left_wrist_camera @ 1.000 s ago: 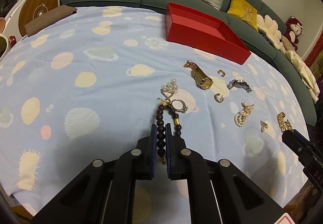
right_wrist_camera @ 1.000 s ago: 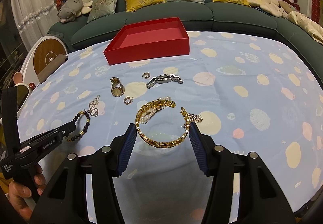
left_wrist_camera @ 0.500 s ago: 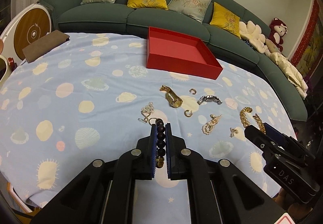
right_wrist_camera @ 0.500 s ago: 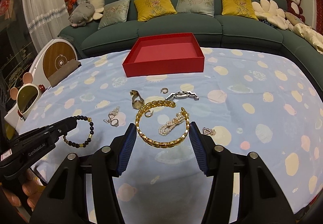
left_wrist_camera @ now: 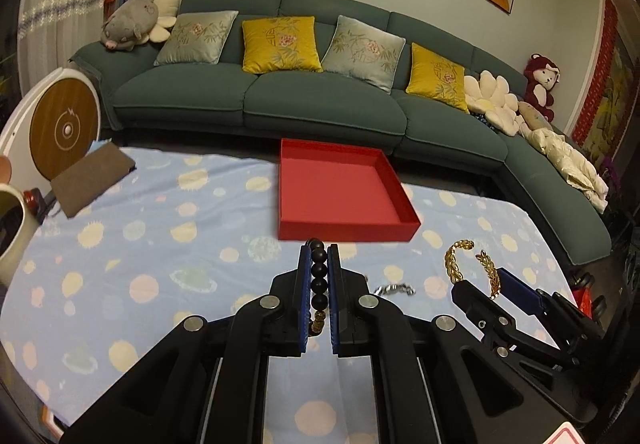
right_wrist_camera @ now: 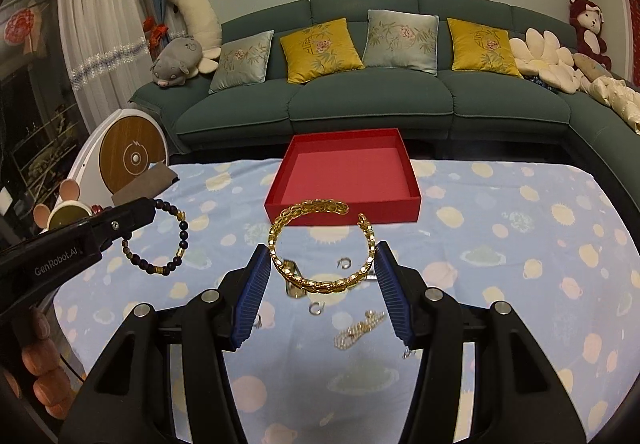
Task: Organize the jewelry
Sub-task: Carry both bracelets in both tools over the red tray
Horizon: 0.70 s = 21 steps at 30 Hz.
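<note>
The limp beaded bracelet is pinched by the left gripper, the stiff gold bangle is clamped across its sides by the right gripper, both aloft before the red box.

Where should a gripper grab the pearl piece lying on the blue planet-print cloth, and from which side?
Grip the cream pearl strand across its narrow middle, coming straight down from above. It lies flat and elongated on the planet-print cloth, so jaws set crosswise to its length should span it.

Small table pieces indistinct
</note>
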Available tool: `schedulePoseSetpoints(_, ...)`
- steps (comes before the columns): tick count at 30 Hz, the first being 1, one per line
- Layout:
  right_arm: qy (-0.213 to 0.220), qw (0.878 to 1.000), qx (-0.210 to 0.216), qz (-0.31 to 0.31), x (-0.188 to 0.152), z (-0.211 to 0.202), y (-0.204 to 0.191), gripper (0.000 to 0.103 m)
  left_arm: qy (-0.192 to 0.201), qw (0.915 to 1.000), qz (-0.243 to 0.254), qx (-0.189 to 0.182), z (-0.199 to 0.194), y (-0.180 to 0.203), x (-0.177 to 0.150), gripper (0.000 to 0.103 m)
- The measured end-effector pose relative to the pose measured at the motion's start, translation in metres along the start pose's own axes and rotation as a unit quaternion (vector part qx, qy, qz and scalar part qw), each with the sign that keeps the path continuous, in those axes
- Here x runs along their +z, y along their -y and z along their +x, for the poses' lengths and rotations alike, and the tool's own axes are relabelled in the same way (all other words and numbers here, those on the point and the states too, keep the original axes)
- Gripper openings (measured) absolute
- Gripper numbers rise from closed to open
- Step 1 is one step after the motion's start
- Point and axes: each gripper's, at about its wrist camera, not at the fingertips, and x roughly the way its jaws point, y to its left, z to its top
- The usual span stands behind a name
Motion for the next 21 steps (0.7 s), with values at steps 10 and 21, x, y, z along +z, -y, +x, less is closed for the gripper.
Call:
schedulePoseSetpoints(10, -0.025, 0.999, 0.005, 0.024, 0.096, 0.100, 0.043, 0.052, 0.031, 0.9989, 0.034, 0.005, 0.089, 0.013, 0.105, 0.005)
schedulePoseSetpoints(21, -0.053, 0.997, 0.001, 0.054, 0.127, 0.245, 0.080, 0.052, -0.014, 0.9997, 0.015, 0.016, 0.247, -0.012, 0.125, 0.005)
